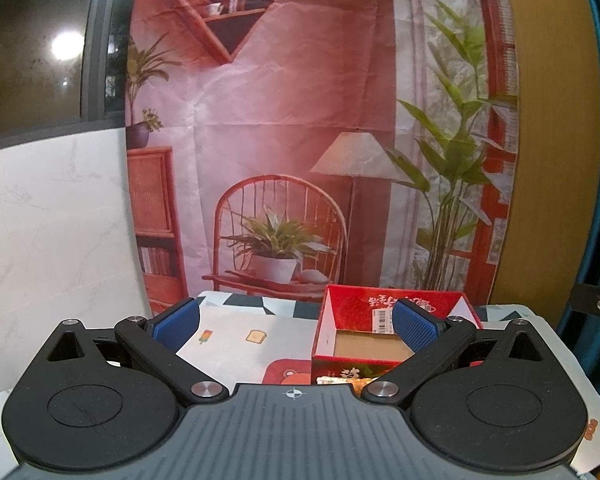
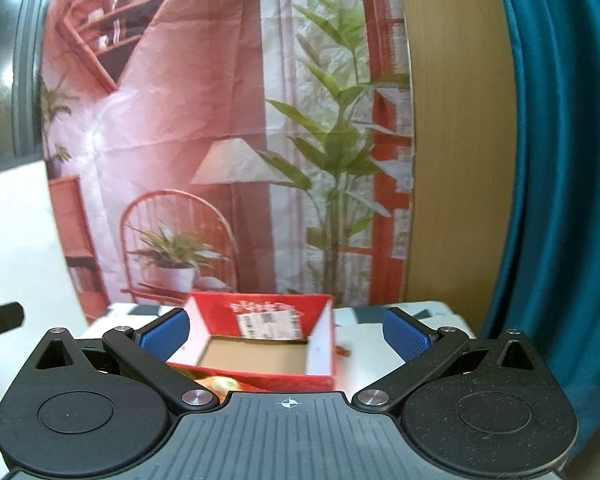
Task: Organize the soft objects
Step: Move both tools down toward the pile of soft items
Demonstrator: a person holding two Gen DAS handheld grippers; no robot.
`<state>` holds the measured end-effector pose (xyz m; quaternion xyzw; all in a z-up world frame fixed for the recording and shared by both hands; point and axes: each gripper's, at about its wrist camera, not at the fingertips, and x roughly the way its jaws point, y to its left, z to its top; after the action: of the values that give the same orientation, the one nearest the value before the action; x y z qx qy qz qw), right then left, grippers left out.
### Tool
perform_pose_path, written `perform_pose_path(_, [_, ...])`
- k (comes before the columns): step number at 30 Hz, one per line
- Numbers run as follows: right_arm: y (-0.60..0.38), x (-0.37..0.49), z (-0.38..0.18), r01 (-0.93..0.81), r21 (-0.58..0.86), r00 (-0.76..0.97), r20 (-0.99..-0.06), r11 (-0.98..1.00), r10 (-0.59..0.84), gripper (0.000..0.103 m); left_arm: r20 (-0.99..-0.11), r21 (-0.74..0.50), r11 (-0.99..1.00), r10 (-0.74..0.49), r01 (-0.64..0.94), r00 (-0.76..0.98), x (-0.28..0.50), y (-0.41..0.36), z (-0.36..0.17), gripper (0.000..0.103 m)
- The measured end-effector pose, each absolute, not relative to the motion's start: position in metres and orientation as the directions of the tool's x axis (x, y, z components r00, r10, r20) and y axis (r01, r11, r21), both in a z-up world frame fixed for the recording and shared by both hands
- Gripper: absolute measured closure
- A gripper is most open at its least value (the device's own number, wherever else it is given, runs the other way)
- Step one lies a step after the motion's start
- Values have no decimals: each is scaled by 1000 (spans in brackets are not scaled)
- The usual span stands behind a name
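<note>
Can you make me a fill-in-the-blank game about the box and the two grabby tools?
1. The outside of the box on the table is colored ____.
2. The left tool and the right tool both have their fingers spread ____.
3. The soft pads on the tool fingers are colored ____.
4. Between the left tool's fingers, the tablecloth shows a little picture of a slice of ____.

Missing words: red; open; blue; toast
</note>
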<state>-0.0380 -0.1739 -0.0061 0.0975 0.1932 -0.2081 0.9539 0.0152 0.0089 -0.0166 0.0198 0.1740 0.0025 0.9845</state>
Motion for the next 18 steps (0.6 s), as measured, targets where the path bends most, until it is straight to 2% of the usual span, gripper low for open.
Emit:
perform_pose_path(5, [-177, -29, -30, 399, 99, 852, -406, 911, -329, 0, -321, 17, 1000, 23, -18, 947, 30, 16, -37, 0])
perform_pose_path(12, [-180, -11, -72, 420, 82, 817, -468, 904, -337, 0, -357, 58, 997, 65, -47, 932, 54, 25, -72, 0])
perform_pose_path(18, [-185, -5, -111, 387, 177, 833, -487, 905, -261, 0, -390, 88, 996, 40, -6, 920, 68, 30, -104, 0])
